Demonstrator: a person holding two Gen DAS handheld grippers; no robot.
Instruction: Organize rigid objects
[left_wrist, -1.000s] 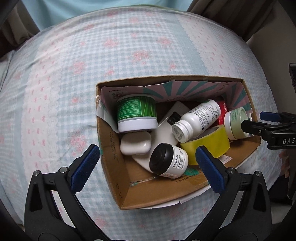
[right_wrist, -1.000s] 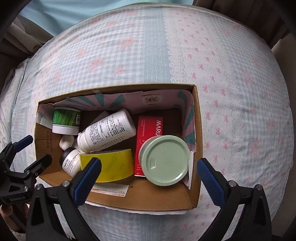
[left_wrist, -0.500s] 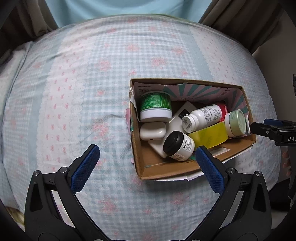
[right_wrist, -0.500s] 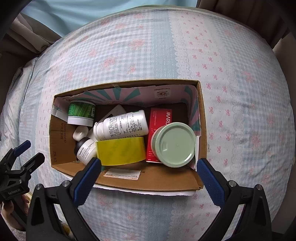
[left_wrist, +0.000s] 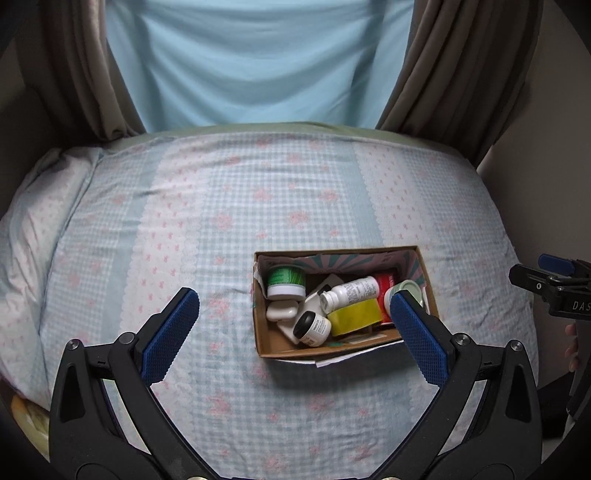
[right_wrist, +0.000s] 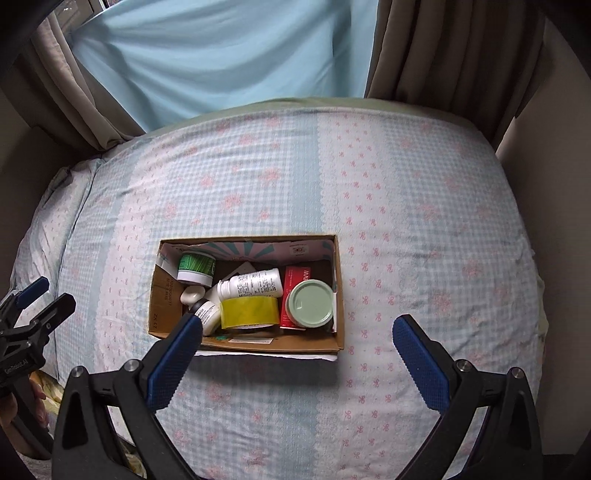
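We find the cardboard box (right_wrist: 243, 341) resting on the checked bedspread (right_wrist: 406, 221), holding a green-lidded jar (right_wrist: 310, 303), yellow tape roll (right_wrist: 249, 312) and white bottle (right_wrist: 255, 283). Left gripper (left_wrist: 291, 317) and right gripper (right_wrist: 297, 343) both spread wide, empty, above the bed.

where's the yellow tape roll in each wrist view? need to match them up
Left wrist: yellow tape roll lies right of centre, at the near side of the cardboard box, just left of the right fingertip.
Right wrist: yellow tape roll lies left of centre, same spot.
Shared landmark: the white bottle lying directly behind it.
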